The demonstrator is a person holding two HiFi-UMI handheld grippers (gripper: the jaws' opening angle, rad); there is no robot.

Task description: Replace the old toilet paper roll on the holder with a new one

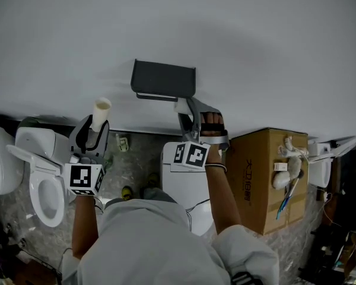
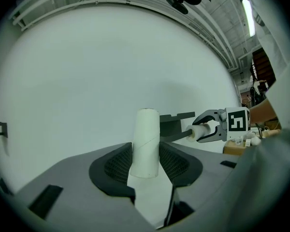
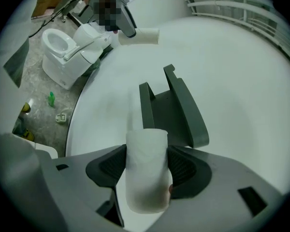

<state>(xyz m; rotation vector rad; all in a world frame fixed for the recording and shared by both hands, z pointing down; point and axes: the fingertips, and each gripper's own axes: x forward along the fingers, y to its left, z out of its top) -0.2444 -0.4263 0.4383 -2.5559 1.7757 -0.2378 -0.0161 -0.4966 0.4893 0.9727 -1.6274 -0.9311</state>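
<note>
New roll [image 3: 146, 170] gripped by right fingers [image 3: 188, 168], near holder [image 3: 179, 110]; cardboard tube [image 2: 146, 141] — clamped by left fingers [image 2: 115, 166]

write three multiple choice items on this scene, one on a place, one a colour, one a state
1. Where is the holder mounted? A floor B wall C toilet
2. What colour is the holder? A white B red C dark grey
3. The jaws of the left gripper are: A shut on the cardboard tube B open, empty C shut on nothing
Answers: 1 B, it hangs on the white wall. 2 C, its cover is dark grey. 3 A, the tube stands clamped between them.
</note>
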